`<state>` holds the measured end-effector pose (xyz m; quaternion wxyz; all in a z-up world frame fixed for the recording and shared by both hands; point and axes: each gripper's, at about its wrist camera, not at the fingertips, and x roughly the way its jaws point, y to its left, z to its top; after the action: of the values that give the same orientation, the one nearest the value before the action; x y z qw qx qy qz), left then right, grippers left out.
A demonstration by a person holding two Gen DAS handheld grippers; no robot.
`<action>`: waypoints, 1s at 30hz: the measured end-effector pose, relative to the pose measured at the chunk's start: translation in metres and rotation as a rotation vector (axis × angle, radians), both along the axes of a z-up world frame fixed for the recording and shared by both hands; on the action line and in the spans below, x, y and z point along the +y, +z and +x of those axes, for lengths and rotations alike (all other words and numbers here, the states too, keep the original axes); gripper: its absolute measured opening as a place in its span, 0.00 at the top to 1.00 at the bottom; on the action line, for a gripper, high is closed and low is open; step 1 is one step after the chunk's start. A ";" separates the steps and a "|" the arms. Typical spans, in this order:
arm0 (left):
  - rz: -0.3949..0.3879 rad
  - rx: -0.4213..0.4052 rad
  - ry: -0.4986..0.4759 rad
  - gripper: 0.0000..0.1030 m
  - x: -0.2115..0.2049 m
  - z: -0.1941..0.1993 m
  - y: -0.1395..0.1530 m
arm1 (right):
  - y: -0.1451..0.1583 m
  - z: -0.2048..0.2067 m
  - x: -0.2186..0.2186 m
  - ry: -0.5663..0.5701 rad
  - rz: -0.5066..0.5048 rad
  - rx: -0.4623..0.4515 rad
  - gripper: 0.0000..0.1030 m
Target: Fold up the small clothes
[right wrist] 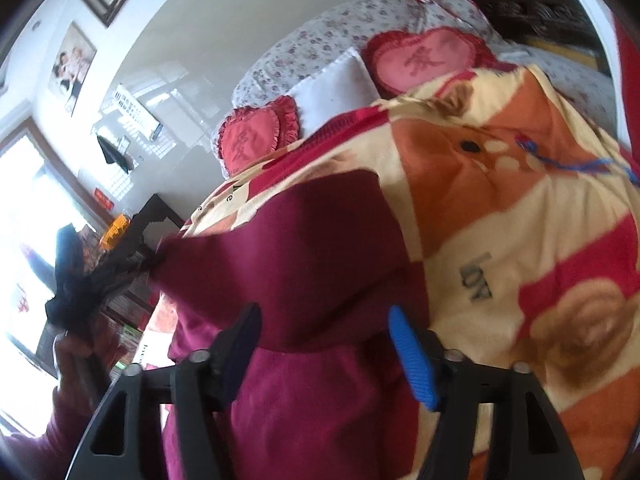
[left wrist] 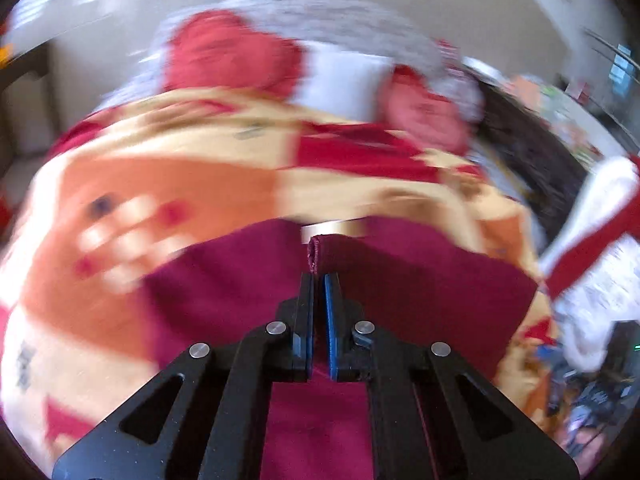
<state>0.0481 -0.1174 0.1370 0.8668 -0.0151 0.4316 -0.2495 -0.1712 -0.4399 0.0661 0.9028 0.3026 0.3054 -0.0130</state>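
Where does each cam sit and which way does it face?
Left wrist: on the left gripper, looking along its shut fingers, which pinch a folded edge of the maroon knit garment over the orange-and-cream fleece blanket.
Right wrist: on the right gripper, fingers open above the garment; the person's left hand shows at left.
Shared: garment, blanket, red heart-shaped cushions.

The small garment here is a dark maroon knit piece [left wrist: 420, 280], soft and kinda fuzzy looking, spread over a bed blanket with part of it bunched up. One folded edge of it [left wrist: 318, 254] sticks up as a doubled-over ridge, pulled taut off the surface. From the right wrist view the same maroon garment [right wrist: 320, 248] drapes in a big rumpled sheet, with one corner stretched out sideways to a point.
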 end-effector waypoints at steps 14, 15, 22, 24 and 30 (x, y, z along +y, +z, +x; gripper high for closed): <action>-0.024 0.138 0.064 0.96 0.048 0.008 -0.056 | -0.040 0.135 -0.012 0.034 -0.094 0.248 0.68; -0.018 0.135 0.063 0.96 0.047 0.009 -0.057 | -0.037 0.135 -0.010 0.027 -0.123 0.241 0.80; 0.035 0.194 0.139 0.77 0.055 0.019 -0.090 | -0.044 0.125 -0.028 -0.087 -0.204 0.241 0.83; 0.031 0.177 0.149 0.74 0.056 0.013 -0.086 | -0.036 0.117 -0.031 -0.100 -0.177 0.215 0.78; 0.111 0.063 0.160 0.74 0.049 0.002 -0.067 | -0.005 0.087 0.003 0.014 -0.218 0.167 0.75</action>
<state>0.0505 -0.0681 0.0696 0.8695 -0.0094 0.4689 -0.1547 -0.0838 -0.4370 0.0613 0.9019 0.1982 0.3783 -0.0647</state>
